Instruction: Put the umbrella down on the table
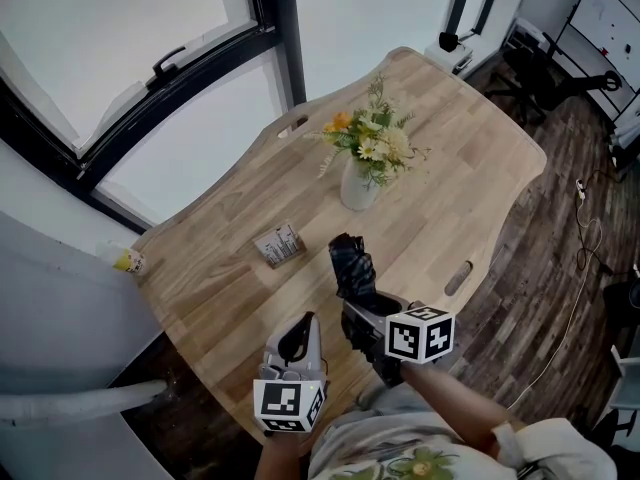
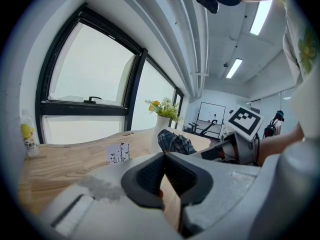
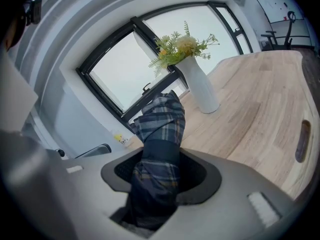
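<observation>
A folded dark plaid umbrella (image 1: 352, 263) sticks out of my right gripper (image 1: 362, 310), which is shut on its lower half. In the right gripper view the umbrella (image 3: 161, 121) fills the space between the pads and points up toward the window. It hangs tilted over the near part of the wooden table (image 1: 470, 158); I cannot tell whether it touches the wood. My left gripper (image 1: 299, 338) sits just left of it near the table's front edge, jaws shut with nothing in them. The left gripper view shows the umbrella (image 2: 175, 143) ahead to the right, beyond the closed tips of that gripper (image 2: 164, 156).
A white vase of flowers (image 1: 361, 178) stands mid-table beyond the umbrella. A small printed card box (image 1: 279, 244) lies left of the umbrella. A yellow bottle (image 1: 128, 260) stands on the window ledge at the left. Cut-out slots (image 1: 459, 278) mark the table's edges.
</observation>
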The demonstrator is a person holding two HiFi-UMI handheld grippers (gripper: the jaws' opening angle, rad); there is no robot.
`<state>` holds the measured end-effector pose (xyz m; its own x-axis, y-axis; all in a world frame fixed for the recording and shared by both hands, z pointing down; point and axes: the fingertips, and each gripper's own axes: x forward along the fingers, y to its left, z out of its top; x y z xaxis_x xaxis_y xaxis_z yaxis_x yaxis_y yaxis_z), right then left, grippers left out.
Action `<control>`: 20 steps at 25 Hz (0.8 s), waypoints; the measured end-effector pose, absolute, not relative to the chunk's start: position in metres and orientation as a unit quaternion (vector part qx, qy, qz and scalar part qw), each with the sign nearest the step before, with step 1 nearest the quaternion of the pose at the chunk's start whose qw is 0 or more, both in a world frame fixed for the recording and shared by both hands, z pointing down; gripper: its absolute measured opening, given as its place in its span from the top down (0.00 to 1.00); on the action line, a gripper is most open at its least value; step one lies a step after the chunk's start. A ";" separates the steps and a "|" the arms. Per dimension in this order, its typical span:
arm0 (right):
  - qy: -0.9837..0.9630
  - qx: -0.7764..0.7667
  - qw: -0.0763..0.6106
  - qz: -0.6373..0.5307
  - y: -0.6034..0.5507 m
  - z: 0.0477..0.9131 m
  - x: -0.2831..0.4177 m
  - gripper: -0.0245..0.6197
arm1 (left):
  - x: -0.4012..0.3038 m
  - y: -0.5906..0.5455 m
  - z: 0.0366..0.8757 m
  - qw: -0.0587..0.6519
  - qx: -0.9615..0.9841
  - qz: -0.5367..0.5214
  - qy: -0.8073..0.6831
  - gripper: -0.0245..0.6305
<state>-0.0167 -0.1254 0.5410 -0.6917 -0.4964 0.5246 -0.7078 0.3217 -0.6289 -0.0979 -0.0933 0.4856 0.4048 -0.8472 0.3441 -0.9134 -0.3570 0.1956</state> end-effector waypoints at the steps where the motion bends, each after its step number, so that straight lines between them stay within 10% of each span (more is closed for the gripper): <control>1: -0.804 0.375 0.119 0.447 -0.126 0.542 -0.017 0.65 | -0.098 -0.093 0.486 0.180 0.819 0.092 -0.538 0.96; 20: -0.789 0.379 0.139 0.464 -0.133 0.581 -0.020 0.65 | -0.102 -0.096 0.505 0.188 0.812 0.107 -0.542 0.96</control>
